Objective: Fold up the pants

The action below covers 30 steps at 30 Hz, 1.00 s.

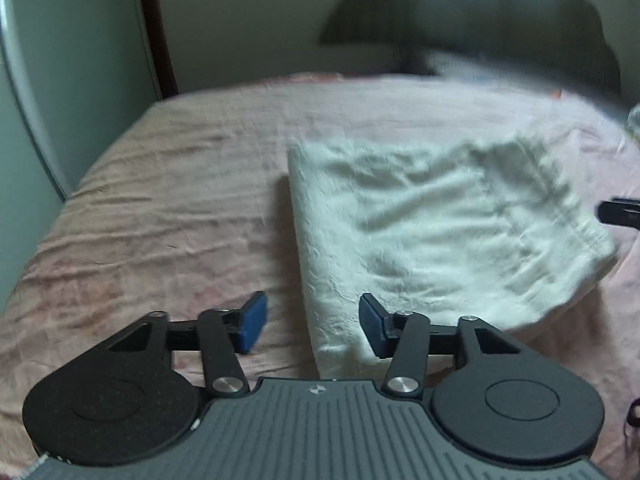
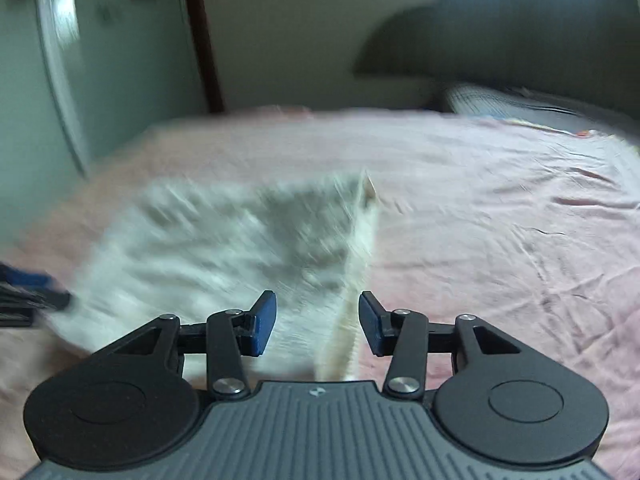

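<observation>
The white, textured pants (image 1: 420,220) lie folded into a rough rectangle on the pink bed sheet (image 1: 160,200). My left gripper (image 1: 312,324) hovers over their near left corner, open, with nothing between its blue pads. In the right wrist view the pants (image 2: 220,248) are blurred, and their right edge runs down towards my right gripper (image 2: 318,324). That gripper is open above this edge and grips nothing. Each gripper shows in the other's view: a right finger (image 1: 620,214) at the pants' right side, the left gripper (image 2: 28,288) at their left.
A pale green wardrobe (image 1: 60,80) stands left of the bed beside a dark wooden post (image 1: 156,28). A dark headboard (image 2: 520,28) and a pillow (image 2: 520,100) sit at the far right. Bare pink sheet (image 2: 500,220) stretches right of the pants.
</observation>
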Each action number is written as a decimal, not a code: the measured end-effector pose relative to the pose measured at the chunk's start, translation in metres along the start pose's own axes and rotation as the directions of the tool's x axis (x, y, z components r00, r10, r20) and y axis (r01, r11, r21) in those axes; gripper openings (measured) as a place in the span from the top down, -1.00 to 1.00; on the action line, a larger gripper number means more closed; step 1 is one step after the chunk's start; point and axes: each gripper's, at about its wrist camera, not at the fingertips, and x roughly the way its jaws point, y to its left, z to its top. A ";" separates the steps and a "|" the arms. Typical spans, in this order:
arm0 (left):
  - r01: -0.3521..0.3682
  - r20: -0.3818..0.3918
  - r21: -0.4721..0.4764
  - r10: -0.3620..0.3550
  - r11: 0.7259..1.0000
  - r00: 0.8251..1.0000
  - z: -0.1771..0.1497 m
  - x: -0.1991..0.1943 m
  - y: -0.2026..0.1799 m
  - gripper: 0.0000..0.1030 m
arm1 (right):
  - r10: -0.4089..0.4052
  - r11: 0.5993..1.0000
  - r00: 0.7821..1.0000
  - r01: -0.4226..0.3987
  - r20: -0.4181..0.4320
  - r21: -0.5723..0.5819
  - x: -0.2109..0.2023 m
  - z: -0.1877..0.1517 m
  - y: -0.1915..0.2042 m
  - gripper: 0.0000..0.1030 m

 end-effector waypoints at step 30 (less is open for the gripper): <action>-0.192 0.332 0.378 0.061 0.906 0.941 -0.020 -0.016 -0.155 -0.75 | 0.439 0.763 0.887 -0.452 0.143 0.461 -0.001 0.034 -0.019 0.70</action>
